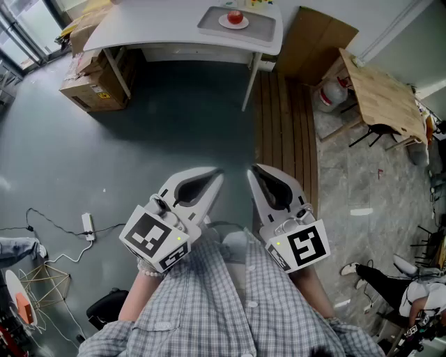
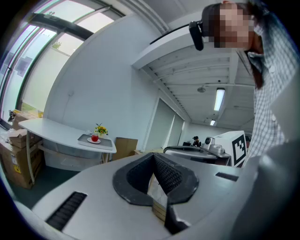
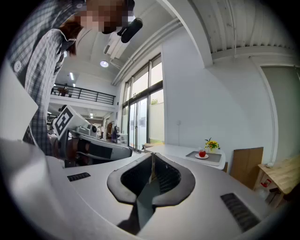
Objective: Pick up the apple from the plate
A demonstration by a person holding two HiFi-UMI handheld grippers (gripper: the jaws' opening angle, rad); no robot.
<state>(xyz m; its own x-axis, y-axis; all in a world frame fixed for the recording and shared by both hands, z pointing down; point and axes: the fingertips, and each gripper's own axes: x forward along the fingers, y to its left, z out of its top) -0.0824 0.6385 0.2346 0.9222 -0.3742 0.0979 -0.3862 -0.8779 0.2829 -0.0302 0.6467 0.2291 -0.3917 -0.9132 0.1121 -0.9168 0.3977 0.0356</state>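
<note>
One apple (image 1: 235,17) sits on its plate (image 1: 224,23), on a tray (image 1: 259,28) far ahead of our jaws. Our left gripper (image 1: 217,175) and right gripper (image 1: 255,170) are both closed on nothing. Nothing seems done yet: approach and grasp are left.

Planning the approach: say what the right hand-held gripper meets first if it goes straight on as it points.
Nothing close. The right hand-held gripper, jaws together, points over the floor toward the white table; it would probably reach its edge first, left of the tray with the apple, though depth is unclear.
</note>
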